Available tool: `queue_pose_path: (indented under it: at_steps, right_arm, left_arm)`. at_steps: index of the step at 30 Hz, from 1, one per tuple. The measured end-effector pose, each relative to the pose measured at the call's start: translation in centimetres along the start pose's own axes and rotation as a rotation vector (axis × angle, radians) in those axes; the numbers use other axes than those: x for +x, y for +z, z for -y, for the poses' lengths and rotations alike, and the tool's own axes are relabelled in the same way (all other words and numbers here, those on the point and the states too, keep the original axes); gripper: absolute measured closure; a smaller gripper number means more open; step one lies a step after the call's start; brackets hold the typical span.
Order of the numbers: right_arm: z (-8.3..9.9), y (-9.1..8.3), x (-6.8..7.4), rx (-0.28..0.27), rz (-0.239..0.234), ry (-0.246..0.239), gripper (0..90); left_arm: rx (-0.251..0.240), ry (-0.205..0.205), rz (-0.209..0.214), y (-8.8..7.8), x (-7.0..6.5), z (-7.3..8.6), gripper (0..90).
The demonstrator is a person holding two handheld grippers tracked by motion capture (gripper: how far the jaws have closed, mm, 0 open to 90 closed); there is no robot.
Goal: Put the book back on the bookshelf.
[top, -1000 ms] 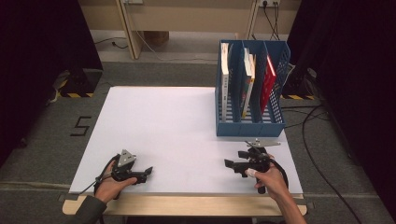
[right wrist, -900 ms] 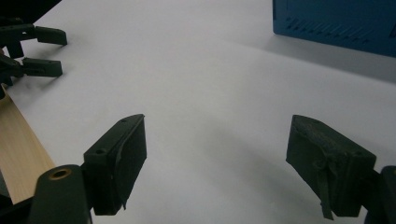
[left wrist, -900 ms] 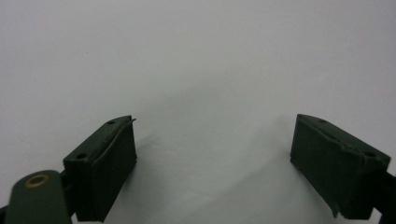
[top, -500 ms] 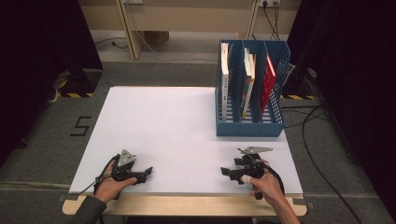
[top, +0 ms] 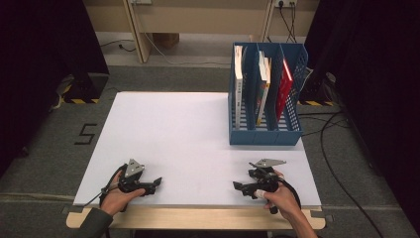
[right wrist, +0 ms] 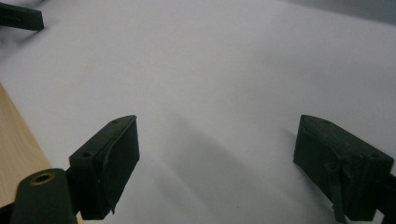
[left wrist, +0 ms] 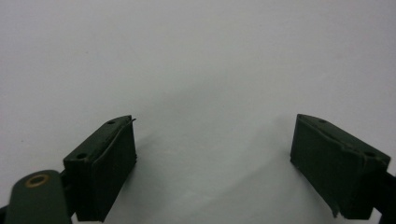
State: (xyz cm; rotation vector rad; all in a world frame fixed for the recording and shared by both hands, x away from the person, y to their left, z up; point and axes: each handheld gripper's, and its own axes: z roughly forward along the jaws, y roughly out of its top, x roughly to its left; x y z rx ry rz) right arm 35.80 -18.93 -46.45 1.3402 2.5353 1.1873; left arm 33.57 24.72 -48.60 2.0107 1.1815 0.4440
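At the near edge of the white surface [top: 198,134] we hold both grippers low and idle. Left gripper [top: 157,182] rests near the front left corner, jaws apart, nothing between them; its own view shows bare white sheet ahead. Right gripper [top: 237,187] sits at the front right, jaws likewise apart and empty, pointing across toward the left one, whose tip shows in the top corner of the right gripper view.

The nearest thing to work on is the blue file rack [top: 265,136], standing at the right side of the surface, beyond the right gripper and apart from it. Three slots: a white book [top: 238,87] in the left one, a thin colourful book [top: 262,87] in the middle, a red book [top: 284,89] in the right, all upright or slightly leaning.

Risks as we judge them:
- The rack looks light; a sideways pull on a book could drag or tip it.
- The books sit tight to the dividers, so jaws may catch a wall instead of a spine.
- The right-hand cable [top: 292,193] loops close to the wrist; it could snag on the reach.
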Motion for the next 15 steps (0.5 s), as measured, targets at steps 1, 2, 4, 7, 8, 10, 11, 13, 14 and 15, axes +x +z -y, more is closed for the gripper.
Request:
queue_pose_path:
  at_steps: [1, 2, 4, 7, 8, 10, 11, 13, 14, 15]
  right_arm:
    - [0.06, 0.02, 0.05, -0.001, 0.003, -0.008, 14.9]
    - [0.10, 0.02, 0.08, -0.002, 0.006, -0.012, 14.9]
    - [0.15, 0.02, 0.10, -0.004, 0.006, -0.012, 14.9]
    - [0.25, 0.03, 0.11, -0.011, 0.007, -0.022, 14.9]
    - [0.28, 0.02, 0.12, -0.010, 0.010, -0.029, 14.9]
    - [0.34, 0.06, 0.18, -0.011, 0.013, -0.038, 14.9]
    - [0.37, 0.06, 0.21, -0.011, 0.015, -0.045, 14.8]
    - [0.40, 0.10, 0.27, -0.012, 0.020, -0.055, 14.8]
    - [0.42, 0.12, 0.31, -0.014, 0.023, -0.062, 14.8]
    - [0.45, 0.12, 0.38, -0.009, 0.027, -0.075, 14.8]
  left_arm:
    - [0.000, 0.000, 0.000, 0.00, 0.00, 0.00, 13.3]
    - [0.000, 0.000, 0.000, 0.00, 0.00, 0.00, 13.3]
    - [0.000, 0.000, 0.000, 0.00, 0.00, 0.00, 13.2]
    - [0.000, 0.000, 0.000, 0.00, 0.00, 0.00, 13.2]
    - [0.000, 0.000, 0.000, 0.00, 0.00, 0.00, 13.2]
    - [0.000, 0.000, 0.000, 0.00, 0.00, 0.00, 13.2]
    - [0.000, 0.000, 0.000, 0.00, 0.00, 0.00, 13.2]
    - [0.000, 0.000, 0.000, 0.00, 0.01, 0.00, 13.3]
    - [0.000, 0.000, 0.000, 0.00, 0.01, 0.00, 13.2]
    - [0.001, 0.000, 0.001, 0.00, 0.01, -0.01, 13.2]
